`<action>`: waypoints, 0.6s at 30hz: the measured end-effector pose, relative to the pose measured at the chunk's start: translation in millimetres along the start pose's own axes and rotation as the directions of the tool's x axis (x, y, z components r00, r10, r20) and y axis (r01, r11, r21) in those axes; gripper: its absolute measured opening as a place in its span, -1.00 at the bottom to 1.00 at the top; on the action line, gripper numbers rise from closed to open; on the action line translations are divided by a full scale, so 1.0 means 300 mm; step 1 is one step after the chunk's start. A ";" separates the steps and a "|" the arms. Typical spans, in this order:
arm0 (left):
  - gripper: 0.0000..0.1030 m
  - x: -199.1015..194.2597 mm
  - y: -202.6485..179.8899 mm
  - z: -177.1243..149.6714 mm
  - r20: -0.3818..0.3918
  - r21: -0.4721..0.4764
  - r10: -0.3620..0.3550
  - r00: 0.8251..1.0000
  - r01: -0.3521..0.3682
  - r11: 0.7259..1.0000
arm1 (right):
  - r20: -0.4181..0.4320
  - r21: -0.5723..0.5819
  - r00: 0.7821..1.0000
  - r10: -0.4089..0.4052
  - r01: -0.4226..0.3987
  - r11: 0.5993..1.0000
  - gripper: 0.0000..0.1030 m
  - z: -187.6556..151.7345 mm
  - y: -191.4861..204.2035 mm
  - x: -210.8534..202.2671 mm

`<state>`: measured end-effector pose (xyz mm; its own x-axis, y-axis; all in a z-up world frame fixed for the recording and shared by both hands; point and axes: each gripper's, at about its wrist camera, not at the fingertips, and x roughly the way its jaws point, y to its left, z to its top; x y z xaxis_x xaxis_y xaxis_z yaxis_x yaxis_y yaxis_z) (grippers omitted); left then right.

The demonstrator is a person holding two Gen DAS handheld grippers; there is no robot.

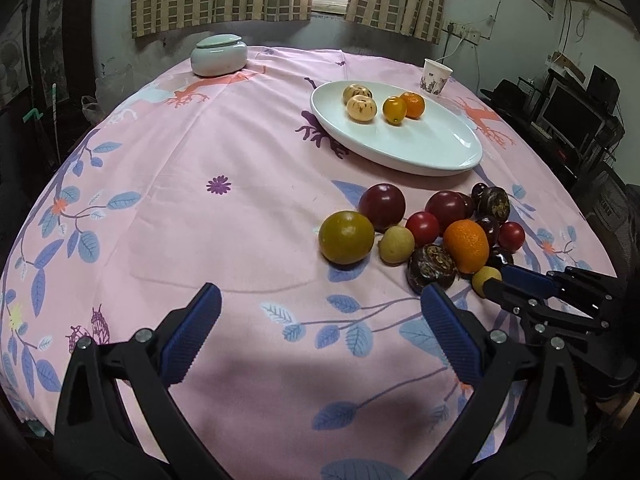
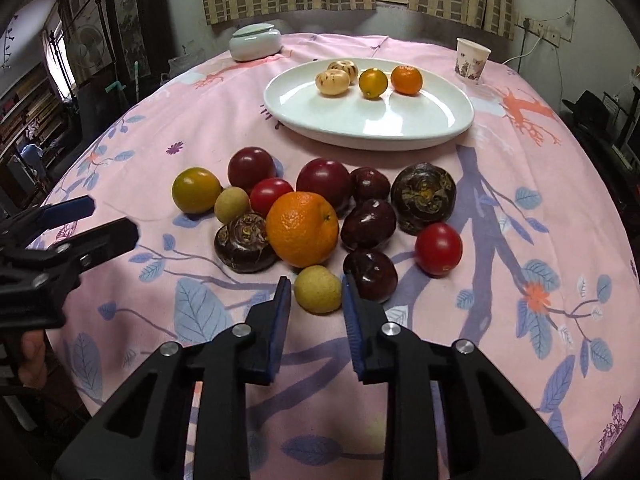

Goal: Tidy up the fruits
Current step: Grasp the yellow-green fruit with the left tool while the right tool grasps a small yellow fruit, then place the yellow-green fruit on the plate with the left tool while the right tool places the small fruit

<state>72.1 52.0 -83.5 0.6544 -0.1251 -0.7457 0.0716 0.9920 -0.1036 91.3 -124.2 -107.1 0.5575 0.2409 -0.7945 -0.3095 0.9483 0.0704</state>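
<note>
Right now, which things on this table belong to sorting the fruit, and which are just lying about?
Job:
- right gripper, shut on small yellow-green fruit
- left gripper, open
- fruit pile, e.g. orange
- white plate with four fruits

Lying about:
- lidded ceramic jar
- paper cup

Small yellow-green round fruit (image 1: 483, 277) half hidden behind right gripper (image 1: 496, 282), print on white paper cup (image 2: 472, 61) too small to read
</note>
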 end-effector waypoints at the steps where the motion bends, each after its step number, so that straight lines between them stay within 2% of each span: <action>1: 0.96 0.016 -0.002 0.006 -0.006 0.003 0.002 1.000 -0.002 1.000 | -0.007 -0.009 1.000 -0.001 0.001 1.000 -0.46 0.003 0.004 0.009; 8: 0.96 0.111 0.009 0.045 -0.041 0.008 -0.006 0.999 0.007 1.000 | -0.005 -0.016 1.000 0.002 -0.002 1.000 -0.45 0.018 -0.006 0.033; 12: 0.96 0.136 0.024 0.065 -0.043 -0.004 -0.030 0.999 0.029 1.000 | 0.025 0.021 0.999 0.046 -0.047 0.999 -0.45 -0.001 -0.011 -0.023; 16: 0.95 0.171 0.025 0.081 -0.049 0.004 -0.021 0.999 0.021 1.000 | 0.046 0.023 0.997 0.061 -0.062 0.998 -0.45 -0.013 -0.010 -0.075; 18: 0.87 0.190 0.026 0.086 -0.066 -0.003 -0.036 0.997 0.036 0.999 | 0.049 0.034 0.997 0.064 -0.066 0.997 -0.45 -0.018 -0.018 -0.086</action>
<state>129.4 52.9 -110.0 0.6002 -0.1614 -0.7834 0.0931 0.9869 -0.1320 74.4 -136.7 -90.1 0.5732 0.3112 -0.7580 -0.3194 0.9368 0.1430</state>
